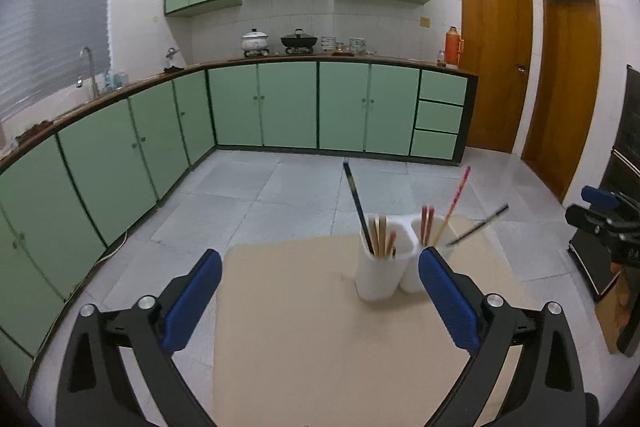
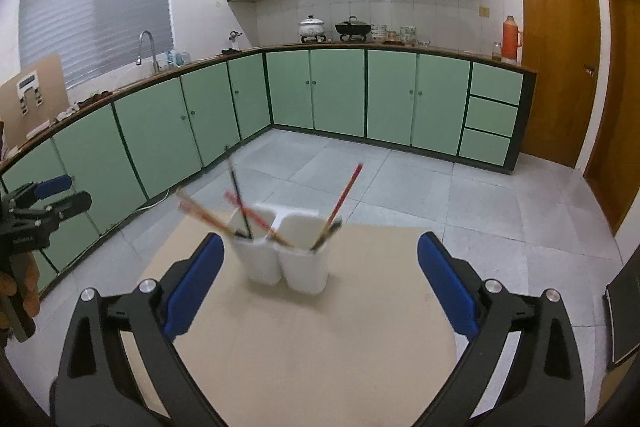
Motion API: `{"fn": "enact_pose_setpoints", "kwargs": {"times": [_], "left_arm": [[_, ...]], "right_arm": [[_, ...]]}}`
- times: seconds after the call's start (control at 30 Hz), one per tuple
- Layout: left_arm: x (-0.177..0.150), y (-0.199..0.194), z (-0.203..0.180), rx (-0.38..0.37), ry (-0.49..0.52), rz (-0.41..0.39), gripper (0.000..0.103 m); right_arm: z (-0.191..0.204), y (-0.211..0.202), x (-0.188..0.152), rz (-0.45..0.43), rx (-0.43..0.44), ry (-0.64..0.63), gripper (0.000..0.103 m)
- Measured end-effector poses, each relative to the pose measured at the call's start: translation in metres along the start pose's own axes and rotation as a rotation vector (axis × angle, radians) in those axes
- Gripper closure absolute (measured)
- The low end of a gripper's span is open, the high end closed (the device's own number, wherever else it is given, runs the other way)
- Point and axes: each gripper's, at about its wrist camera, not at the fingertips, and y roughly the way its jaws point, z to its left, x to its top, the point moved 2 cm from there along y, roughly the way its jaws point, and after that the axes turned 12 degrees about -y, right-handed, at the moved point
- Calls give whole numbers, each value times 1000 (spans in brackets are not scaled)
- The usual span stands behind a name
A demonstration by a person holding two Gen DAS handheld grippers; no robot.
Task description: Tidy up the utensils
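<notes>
1. Left wrist view: the left tool point(image 1: 320, 291) hangs over the tan desk point(image 1: 304, 339), fingers spread wide, nothing between its blue pads point(image 1: 192, 303).
2. A white two-cup holder point(image 1: 388, 263) stands upright on the desk toward its far side, near the right pad.
3. Chopsticks point(image 1: 382, 235) stand in both cups; a dark one point(image 1: 358, 207) and a red one point(image 1: 456, 203) lean out above the rest.
4. Right wrist view: the right tool point(image 2: 320, 279) is likewise wide open and empty, the holder point(image 2: 286, 259) ahead between its fingers but untouched.
5. Green cabinets point(image 2: 340, 95) line the walls behind.
</notes>
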Motion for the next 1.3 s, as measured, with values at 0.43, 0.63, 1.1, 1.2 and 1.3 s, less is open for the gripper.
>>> {"fn": "enact_pose_setpoints", "kwargs": {"times": [0.43,0.63,1.1,1.2,1.3], "left_arm": [[-117,-108,12,59,-115,1,6],[-151,-175,6,104,-82,-53,6],[-202,-297,-14,124,-102,-72,6],[-205,-317,-17,142,-98,-92,6],[-208,-336,-15,136,-119,-111,6]], "right_arm": [[82,-89,-102,7,2,48,6],[121,-141,-135,29,-65,-5,6],[162,-278,-161,-3,-177,57,6],[170,-301,-156,-45,-184,42,6],[173,-323,-154,-84,-198,31,6]]}}
